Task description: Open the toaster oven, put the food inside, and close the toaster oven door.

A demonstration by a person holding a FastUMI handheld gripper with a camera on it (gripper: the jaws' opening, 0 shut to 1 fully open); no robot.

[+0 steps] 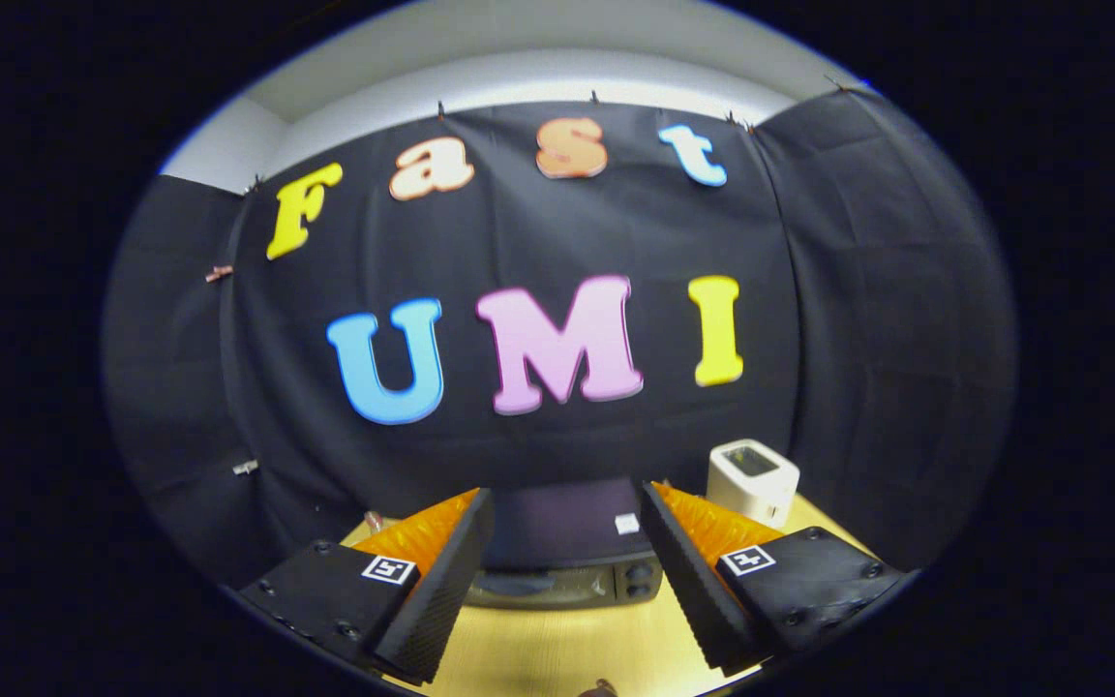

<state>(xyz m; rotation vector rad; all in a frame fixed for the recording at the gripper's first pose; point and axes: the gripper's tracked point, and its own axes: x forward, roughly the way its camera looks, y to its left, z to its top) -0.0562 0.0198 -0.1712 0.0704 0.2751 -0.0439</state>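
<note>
A dark toaster oven (pixel 565 552) stands on the wooden table (pixel 567 649), just beyond my fingers and seen between them. Its door looks closed, with the glass front and two knobs (pixel 637 578) facing me. My gripper (pixel 565 557) is open, held above the table in front of the oven, with nothing between its fingers. A small brownish item (pixel 599 688) shows at the table's near edge below the fingers; I cannot tell what it is.
A small white box-shaped appliance (pixel 753 481) stands on the table to the right of the oven, behind my right finger. The black cloth wall closes the booth behind and on both sides.
</note>
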